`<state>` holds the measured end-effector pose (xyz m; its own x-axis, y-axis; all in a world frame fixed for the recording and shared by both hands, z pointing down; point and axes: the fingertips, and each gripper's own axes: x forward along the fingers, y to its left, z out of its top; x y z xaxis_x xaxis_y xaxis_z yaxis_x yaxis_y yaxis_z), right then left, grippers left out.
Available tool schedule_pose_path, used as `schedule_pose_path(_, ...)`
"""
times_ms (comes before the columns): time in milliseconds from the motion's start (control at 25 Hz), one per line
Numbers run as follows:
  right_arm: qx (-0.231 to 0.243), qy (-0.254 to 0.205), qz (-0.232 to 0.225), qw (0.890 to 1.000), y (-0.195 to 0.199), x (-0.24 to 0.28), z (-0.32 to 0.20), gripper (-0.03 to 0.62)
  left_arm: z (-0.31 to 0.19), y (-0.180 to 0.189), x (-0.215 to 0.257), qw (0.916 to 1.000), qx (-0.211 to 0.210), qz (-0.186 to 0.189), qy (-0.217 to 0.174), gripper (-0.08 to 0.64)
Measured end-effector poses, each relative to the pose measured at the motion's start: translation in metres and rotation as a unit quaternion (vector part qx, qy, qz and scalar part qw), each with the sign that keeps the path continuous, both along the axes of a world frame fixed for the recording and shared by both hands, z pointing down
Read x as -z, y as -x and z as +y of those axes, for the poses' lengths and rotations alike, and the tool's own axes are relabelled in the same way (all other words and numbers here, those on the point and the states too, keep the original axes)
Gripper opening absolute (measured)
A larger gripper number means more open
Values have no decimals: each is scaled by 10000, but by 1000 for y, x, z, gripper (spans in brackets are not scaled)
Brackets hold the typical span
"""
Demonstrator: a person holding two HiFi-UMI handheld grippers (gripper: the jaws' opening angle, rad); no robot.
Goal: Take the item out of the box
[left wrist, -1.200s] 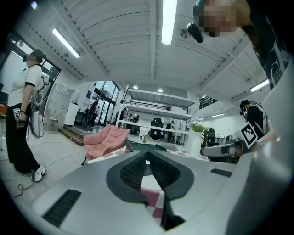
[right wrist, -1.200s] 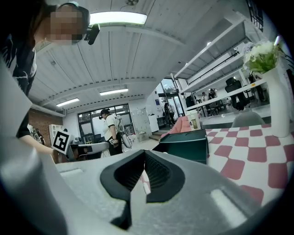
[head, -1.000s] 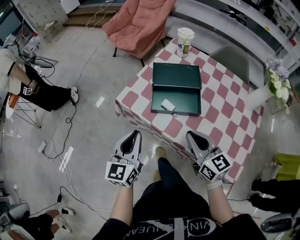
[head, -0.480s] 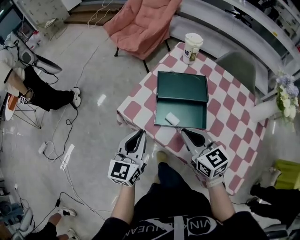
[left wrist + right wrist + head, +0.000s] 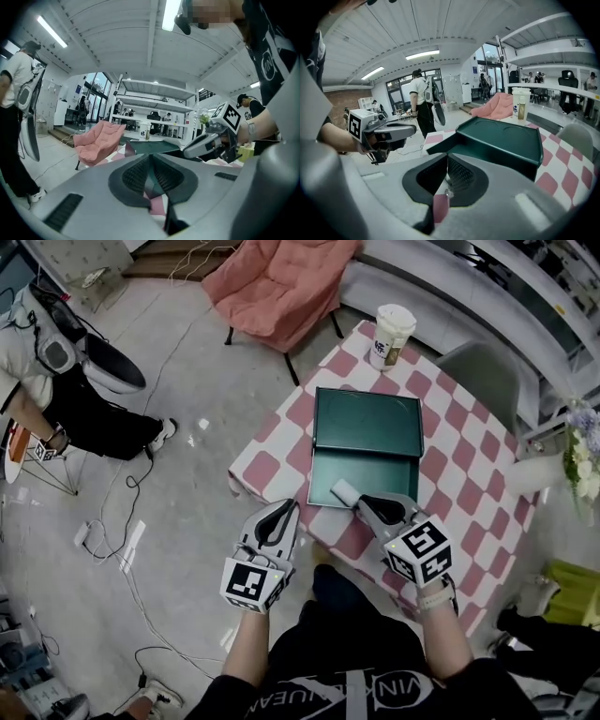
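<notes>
White item point(image 5: 344, 491) in the green box point(image 5: 366, 427) lies just at ten o'clock of our right tongs point(image 5: 362, 502) — left tongs point(image 5: 286, 507) farther; both closed, empty.

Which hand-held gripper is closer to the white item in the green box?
Right. The right hand-held gripper has its tip just beside the white item at the green box's near edge; the left hand-held gripper is off to the item's left, clearly farther.

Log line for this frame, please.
stage: pre-grasp | right gripper: shut, empty, near box front | left gripper: shut, empty | item: inside box
</notes>
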<state>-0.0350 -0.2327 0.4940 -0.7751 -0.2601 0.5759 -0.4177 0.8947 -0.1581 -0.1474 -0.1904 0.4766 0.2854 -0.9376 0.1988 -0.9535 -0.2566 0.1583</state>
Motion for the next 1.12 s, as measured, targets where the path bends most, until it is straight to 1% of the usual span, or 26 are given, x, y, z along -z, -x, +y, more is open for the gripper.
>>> schedule_pose_path(80,101,93,230,9996,1,-7,-7,6,-5,0,-5,10000,-57,-53,50,29)
schedule_pose_path(200,288,309,521,9978,3,-17,-13,10,-12,3,-9,9999,-31,-47,119,29)
schedule_pose_path(440,626,538,850,9930,9,-30,-19,25,-21,8,-14,9996,103,-19,253,29)
schedule_pose_path(720,646,722,945,9908,16,-37,-30,71,-28,17,-4,9995,262,47,167,29)
schedule_pose_path(880,661,951,852,9896,22,-39,-30,101,-31,19,-5,9994,278,85,178,29)
schedule_pose_path(1000,691,1023,927,9880,25,-42,-32,128,-35,21,-4,9995,230,136,171,29)
schedule_pose_path(1120,706,1148,981,9860,30,-45,-33,167,-41,21,-6,9997,74,174,174,29)
